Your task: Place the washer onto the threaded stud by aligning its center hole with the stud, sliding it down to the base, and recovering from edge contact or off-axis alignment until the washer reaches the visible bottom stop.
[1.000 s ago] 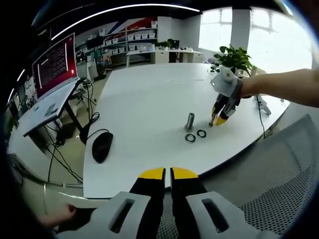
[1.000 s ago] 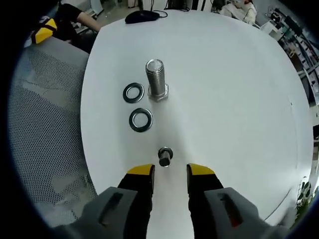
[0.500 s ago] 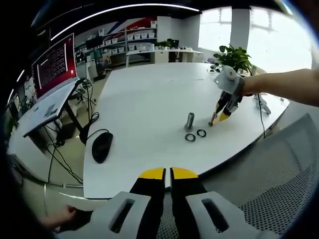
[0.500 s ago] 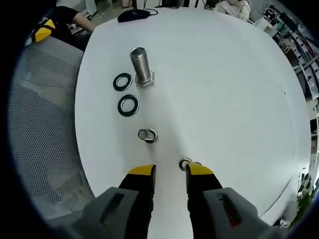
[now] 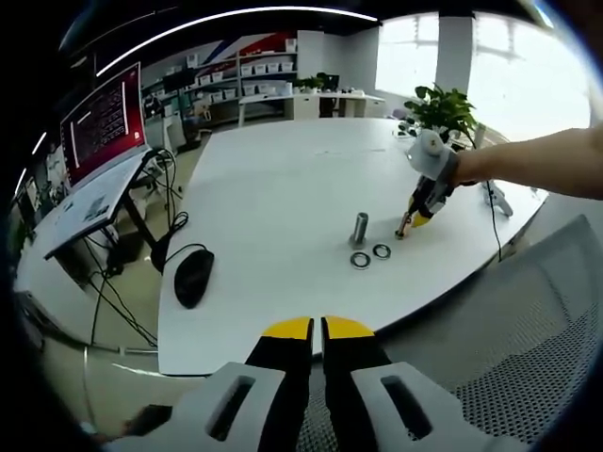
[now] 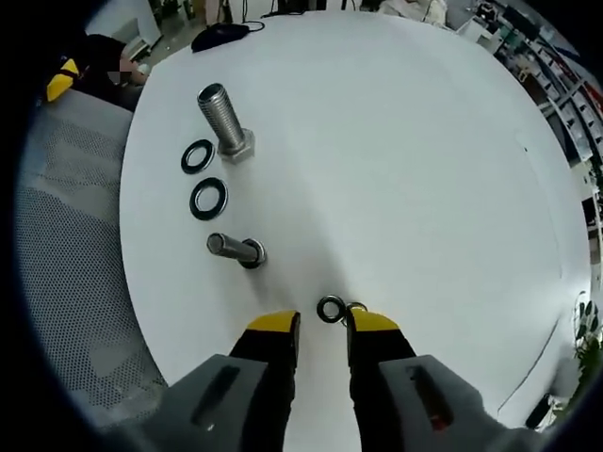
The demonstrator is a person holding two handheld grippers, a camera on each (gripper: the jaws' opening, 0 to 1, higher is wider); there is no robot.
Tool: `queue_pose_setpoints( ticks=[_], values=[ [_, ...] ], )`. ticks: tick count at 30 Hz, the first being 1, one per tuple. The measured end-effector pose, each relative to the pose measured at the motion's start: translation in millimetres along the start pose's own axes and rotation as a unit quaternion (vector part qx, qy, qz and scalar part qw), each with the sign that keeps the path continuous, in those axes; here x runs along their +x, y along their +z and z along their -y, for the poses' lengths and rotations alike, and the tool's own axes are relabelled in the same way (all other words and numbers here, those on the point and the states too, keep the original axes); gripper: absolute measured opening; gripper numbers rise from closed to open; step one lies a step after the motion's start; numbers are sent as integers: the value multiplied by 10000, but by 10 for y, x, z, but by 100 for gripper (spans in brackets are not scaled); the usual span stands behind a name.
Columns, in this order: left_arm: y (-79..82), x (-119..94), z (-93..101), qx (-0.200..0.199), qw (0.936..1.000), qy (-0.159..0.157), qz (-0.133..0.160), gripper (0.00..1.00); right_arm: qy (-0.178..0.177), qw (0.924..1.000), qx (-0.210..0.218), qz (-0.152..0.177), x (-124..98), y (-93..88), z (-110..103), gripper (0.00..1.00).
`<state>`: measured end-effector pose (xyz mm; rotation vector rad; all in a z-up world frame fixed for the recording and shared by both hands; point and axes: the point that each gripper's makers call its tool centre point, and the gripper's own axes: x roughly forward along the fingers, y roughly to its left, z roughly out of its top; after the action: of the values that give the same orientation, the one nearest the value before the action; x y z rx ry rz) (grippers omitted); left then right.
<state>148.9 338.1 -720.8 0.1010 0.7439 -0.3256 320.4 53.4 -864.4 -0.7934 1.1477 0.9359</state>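
In the right gripper view, the right gripper point(image 6: 318, 326) is low over the white table point(image 6: 405, 160), and its two yellow-tipped jaws stand a little apart with nothing between them. A small washer point(image 6: 330, 309) lies flat on the table just in front of the tips, and a second small ring point(image 6: 355, 307) is beside it, touching the tip of the right jaw. Further ahead a small bolt point(image 6: 236, 250) lies on its side. Beyond it two dark washers, one nearer point(image 6: 208, 198) and one farther point(image 6: 198, 155), lie flat near the big threaded stud point(image 6: 224, 121), which stands upright on its hexagonal base; no washer is on it. A black mouse point(image 6: 218, 36) is at the far edge of the table, and a mesh chair point(image 6: 66, 282) is at the left. In the left gripper view, the left gripper point(image 5: 318, 329) is held back from the table edge, above the chair, its jaws closed together and holding nothing. From there the stud point(image 5: 360, 229) is seen on the table with the two washers before it, and the right gripper point(image 5: 411, 224) touches down beside them, held by a person's arm point(image 5: 528, 162). A potted plant point(image 5: 443, 108) and a monitor point(image 5: 102, 121) are in the room.
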Motion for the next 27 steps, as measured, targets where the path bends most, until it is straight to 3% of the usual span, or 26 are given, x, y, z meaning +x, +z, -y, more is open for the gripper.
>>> queue_pose_setpoints(
  ticks=[16,27],
  values=[
    [-1,1,1,-3,10000,-6,-6,1,-127,9993,-345,-84,14,37,-13,17],
    [-4,2,8,15,10000,-25,-19,1,160,9993,-320,-56,15,48,-142,15]
  ],
)
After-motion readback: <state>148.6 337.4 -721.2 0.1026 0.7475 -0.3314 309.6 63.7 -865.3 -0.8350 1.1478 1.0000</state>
